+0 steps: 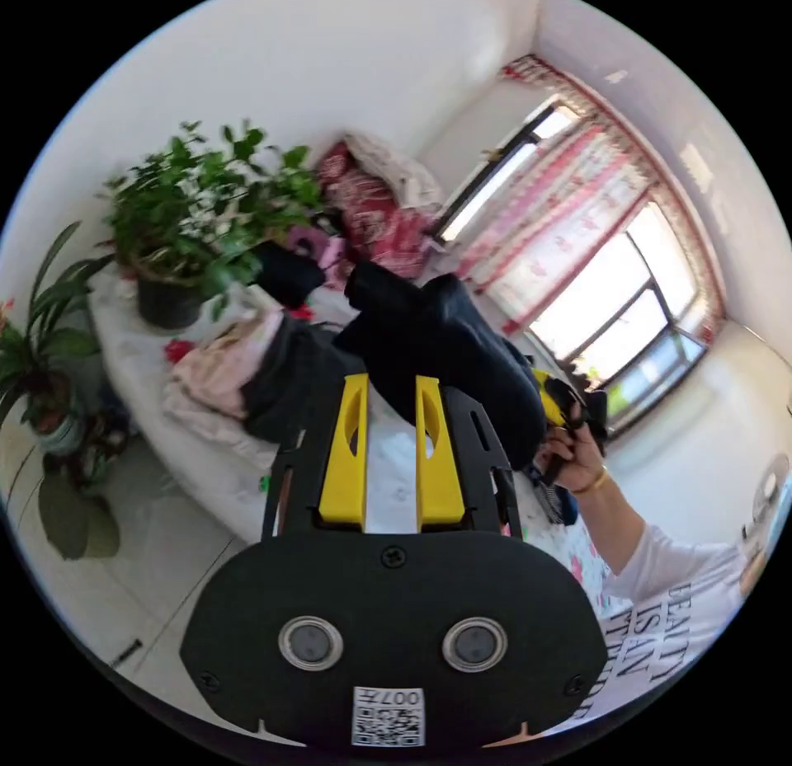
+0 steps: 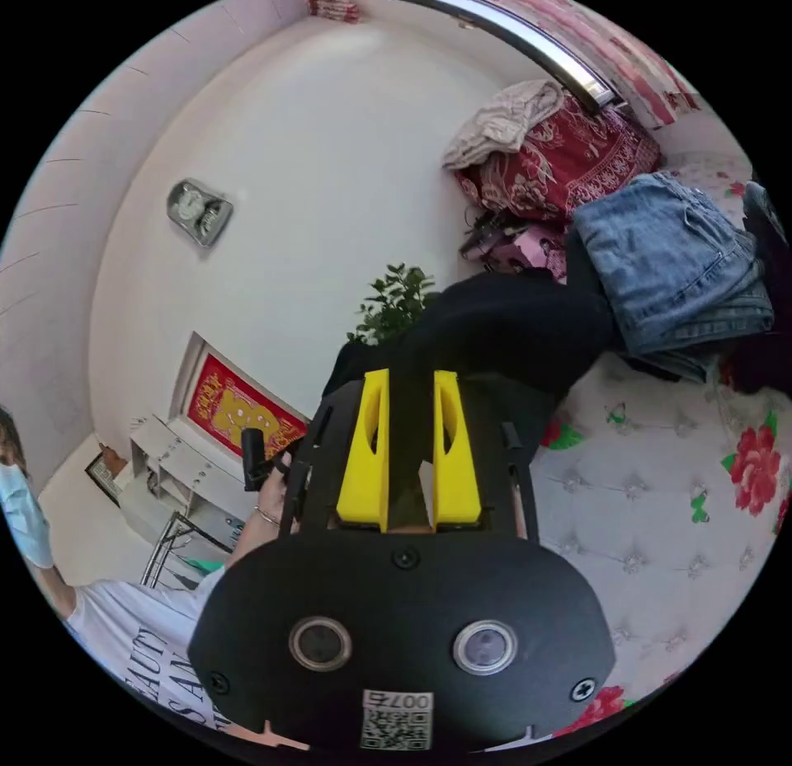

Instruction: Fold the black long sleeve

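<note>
Presently we list: left gripper [image 1: 391,383], yellow jaws slightly parted with pale bedding visible between them, clamping nothing. Right gripper [image 2: 410,378], jaws closed upon the black long sleeve [image 2: 503,329], which hangs lifted above the floral bed [image 2: 660,502]. Folded jeans [image 2: 672,259] just beside. In the left gripper view we note a potted plant [image 1: 206,213] and the person's hand [image 1: 577,457].
</note>
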